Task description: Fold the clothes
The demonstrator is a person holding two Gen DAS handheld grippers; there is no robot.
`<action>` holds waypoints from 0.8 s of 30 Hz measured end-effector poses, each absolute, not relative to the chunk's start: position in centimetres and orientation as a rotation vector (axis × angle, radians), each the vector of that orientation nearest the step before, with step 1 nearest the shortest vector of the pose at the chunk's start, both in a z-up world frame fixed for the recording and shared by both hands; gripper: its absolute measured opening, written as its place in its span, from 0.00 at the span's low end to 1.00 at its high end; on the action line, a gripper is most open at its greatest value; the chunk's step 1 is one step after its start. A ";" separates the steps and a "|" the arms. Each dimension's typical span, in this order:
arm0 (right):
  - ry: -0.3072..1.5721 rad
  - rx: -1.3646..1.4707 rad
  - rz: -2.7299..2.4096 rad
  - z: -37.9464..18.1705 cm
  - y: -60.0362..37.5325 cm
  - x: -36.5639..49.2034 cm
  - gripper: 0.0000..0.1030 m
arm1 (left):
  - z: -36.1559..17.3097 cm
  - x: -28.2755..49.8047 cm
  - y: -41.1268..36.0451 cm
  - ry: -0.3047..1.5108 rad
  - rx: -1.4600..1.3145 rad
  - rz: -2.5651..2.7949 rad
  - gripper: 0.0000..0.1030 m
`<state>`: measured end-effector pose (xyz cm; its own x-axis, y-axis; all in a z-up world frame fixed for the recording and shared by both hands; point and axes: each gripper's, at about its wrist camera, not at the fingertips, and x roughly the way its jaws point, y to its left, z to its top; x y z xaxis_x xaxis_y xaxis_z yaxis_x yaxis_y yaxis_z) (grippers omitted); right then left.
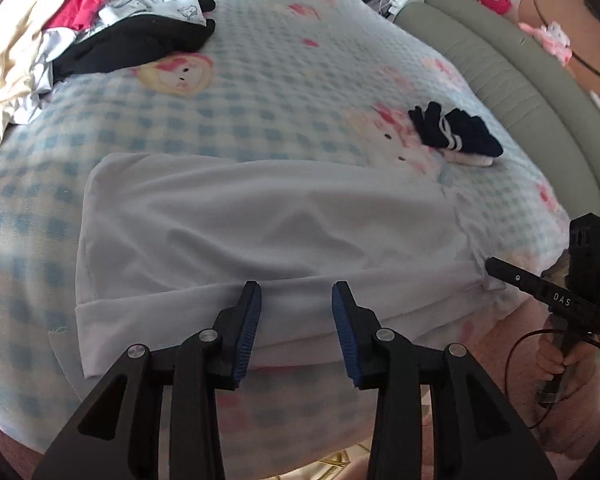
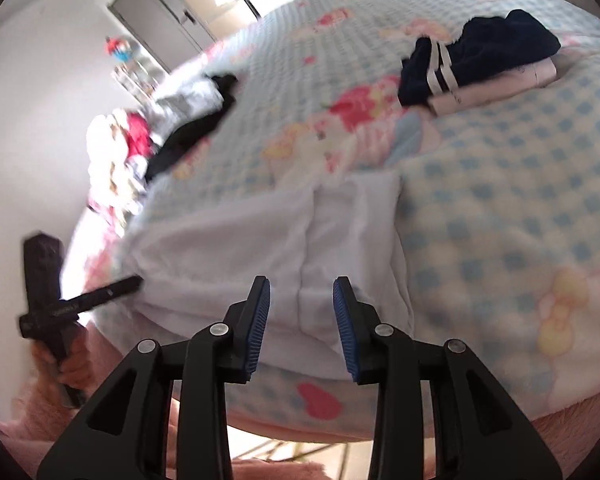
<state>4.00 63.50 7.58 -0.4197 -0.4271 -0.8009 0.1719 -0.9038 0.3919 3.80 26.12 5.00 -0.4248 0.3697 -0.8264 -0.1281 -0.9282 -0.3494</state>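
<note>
A white garment [image 1: 260, 220] lies folded flat on the checked bedspread [image 1: 280, 60], its doubled near edge toward me. My left gripper [image 1: 296, 300] hangs over that near edge, jaws apart, pads not pressing the cloth. My right gripper [image 2: 302, 296] stands open over the same garment [image 2: 260, 240] near its right end, above a seam. In the left wrist view the right gripper's tip [image 1: 490, 264] reaches the garment's right corner. The left gripper's tip [image 2: 134, 280] shows at the garment's left side in the right wrist view.
A folded navy piece with white stripes [image 1: 456, 132] rests on a pale folded item farther back on the right [image 2: 480, 52]. A loose pile of black, red, white and cream clothes [image 1: 80, 20] sits at the far left. A padded green bed edge [image 1: 500, 72] runs along the right.
</note>
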 end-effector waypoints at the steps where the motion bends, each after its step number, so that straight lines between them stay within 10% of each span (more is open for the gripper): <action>1: -0.305 1.483 -2.360 6.8 63.3 4.2 0.32 | 4.9 3.9 26.0 -0.326 -1.507 2.400 0.37; 24: 0.092 1.418 -2.269 8.1 56.6 8.2 0.40 | 4.9 5.0 36.2 0.124 -1.414 2.366 0.47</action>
<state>8.19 56.64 8.06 -0.3630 -0.3450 -0.8656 0.4142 -0.8919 0.1818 5.04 36.23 4.88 -0.4218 0.2757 -0.8638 -0.3643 -0.9239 -0.1170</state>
